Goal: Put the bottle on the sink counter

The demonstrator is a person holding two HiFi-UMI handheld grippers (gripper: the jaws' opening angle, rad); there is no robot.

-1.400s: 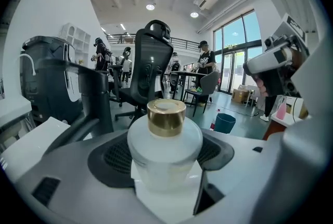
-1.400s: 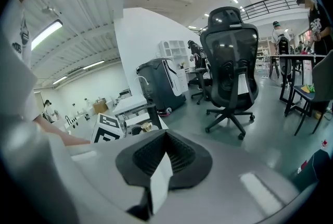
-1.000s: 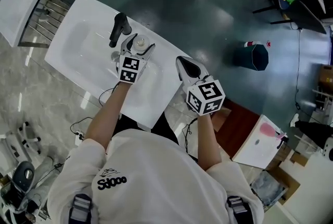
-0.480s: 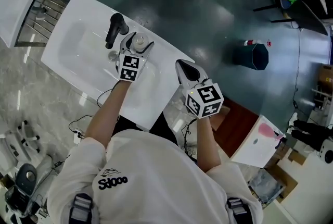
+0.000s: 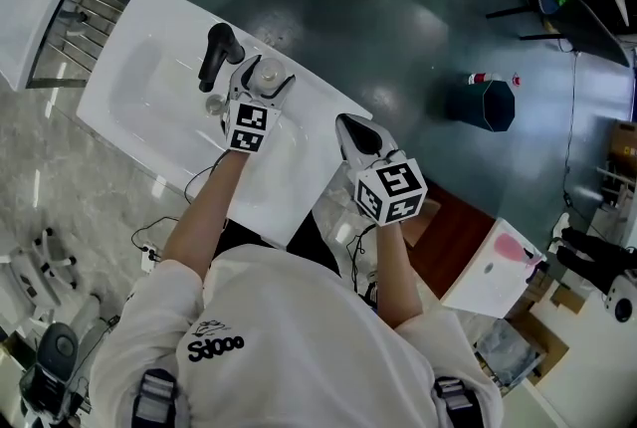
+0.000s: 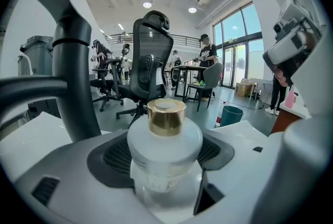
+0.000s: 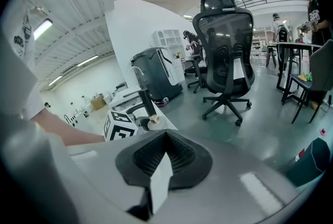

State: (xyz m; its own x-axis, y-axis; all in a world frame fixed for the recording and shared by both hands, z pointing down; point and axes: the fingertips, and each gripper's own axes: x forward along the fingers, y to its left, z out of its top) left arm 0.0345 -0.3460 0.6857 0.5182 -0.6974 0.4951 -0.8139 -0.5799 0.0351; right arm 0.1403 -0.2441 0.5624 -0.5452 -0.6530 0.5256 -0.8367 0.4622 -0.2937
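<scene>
The left gripper [image 5: 264,80] has its jaws shut on the bottle [image 6: 165,152]; the dark pads press on its round belly from both sides. The bottle is at the far edge of the sink counter [image 5: 299,167], just beside the black tap [image 5: 221,53], on the side nearer the counter's right end; it stands straight up with its gold cap [image 6: 166,115] on top. No view shows if its bottom touches the counter. The right gripper [image 5: 348,125] has its jaws closed together with nothing in them; it hangs by the right end of the counter, apart from the bottle.

The bottle looks like thick frosted glass, so it is likely hard, a bit heavy, and easy to break if it bumps the counter or the tap; its smooth round sides may slip. The wide belly, where the pads are now, looks like the best place to hold; the small cap would be a poor place. A slow, soft set-down looks wise.
</scene>
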